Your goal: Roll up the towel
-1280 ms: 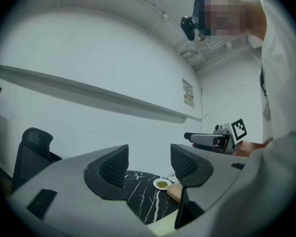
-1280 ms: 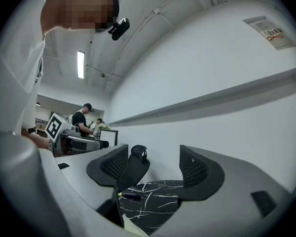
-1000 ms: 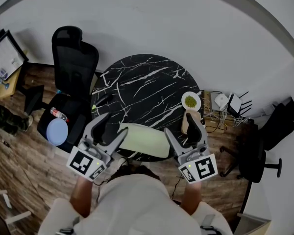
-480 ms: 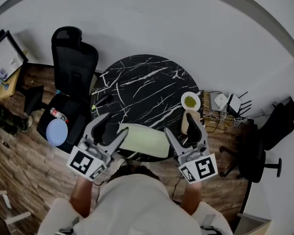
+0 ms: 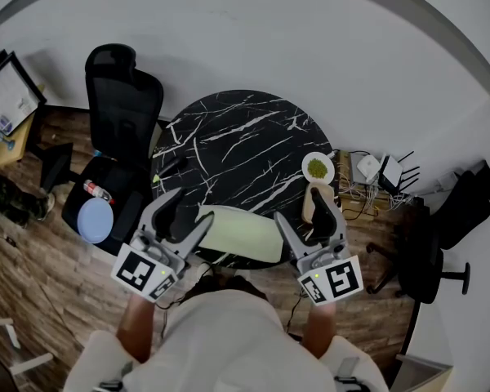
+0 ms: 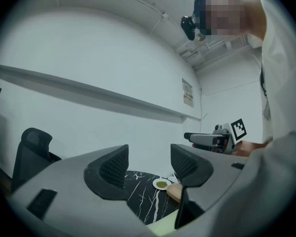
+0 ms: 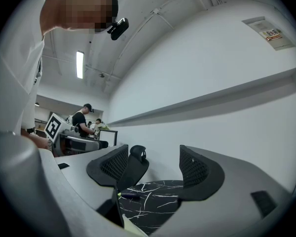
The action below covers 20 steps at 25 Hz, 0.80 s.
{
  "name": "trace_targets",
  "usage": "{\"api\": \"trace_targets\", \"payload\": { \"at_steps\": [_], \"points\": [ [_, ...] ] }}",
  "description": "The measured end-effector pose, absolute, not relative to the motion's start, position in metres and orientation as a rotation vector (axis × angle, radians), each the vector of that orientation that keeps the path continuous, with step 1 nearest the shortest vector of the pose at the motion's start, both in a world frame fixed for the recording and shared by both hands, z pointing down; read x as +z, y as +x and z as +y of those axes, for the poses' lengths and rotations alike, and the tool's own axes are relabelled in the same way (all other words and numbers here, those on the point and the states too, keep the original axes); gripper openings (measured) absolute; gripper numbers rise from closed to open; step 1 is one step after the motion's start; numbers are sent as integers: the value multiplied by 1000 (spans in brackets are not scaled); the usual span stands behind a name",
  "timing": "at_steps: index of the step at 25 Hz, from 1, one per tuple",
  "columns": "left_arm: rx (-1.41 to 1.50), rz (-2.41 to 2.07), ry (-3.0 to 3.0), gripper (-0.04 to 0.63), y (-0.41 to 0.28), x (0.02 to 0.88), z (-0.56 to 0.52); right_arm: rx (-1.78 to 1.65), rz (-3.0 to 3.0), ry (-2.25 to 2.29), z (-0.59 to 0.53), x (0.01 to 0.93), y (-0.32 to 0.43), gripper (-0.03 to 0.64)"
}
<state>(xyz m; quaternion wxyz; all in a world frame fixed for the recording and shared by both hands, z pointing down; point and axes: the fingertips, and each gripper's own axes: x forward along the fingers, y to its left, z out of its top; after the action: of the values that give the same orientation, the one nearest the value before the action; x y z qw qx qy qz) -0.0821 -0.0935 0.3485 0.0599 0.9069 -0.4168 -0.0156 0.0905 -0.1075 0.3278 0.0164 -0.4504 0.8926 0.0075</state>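
A pale green towel [image 5: 243, 233] lies flat at the near edge of the round black marble table [image 5: 241, 141]. In the head view my left gripper [image 5: 186, 215] hovers open at the towel's left end and my right gripper [image 5: 304, 216] hovers open at its right end. Both are held above the table, pointing level, with nothing between their jaws. In the left gripper view only a sliver of the towel [image 6: 163, 228] shows below the open left gripper [image 6: 149, 163]. A corner of the towel [image 7: 130, 229] shows below the open right gripper [image 7: 155, 166] in the right gripper view.
A white dish of green stuff [image 5: 318, 168] and a wooden piece [image 5: 310, 206] sit at the table's right edge. A black office chair [image 5: 121, 109] stands at the left with a blue plate [image 5: 95, 219] on its seat. Cables and adapters [image 5: 374, 174] lie on the floor at the right.
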Motion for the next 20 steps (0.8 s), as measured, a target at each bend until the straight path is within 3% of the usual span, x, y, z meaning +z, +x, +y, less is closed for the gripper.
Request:
{"api": "trace_targets", "payload": {
  "at_steps": [20],
  "points": [
    [-49,-1270,2742,247,-84,350,-94,19,2753,-1397,-108,327,91,290]
  ]
}}
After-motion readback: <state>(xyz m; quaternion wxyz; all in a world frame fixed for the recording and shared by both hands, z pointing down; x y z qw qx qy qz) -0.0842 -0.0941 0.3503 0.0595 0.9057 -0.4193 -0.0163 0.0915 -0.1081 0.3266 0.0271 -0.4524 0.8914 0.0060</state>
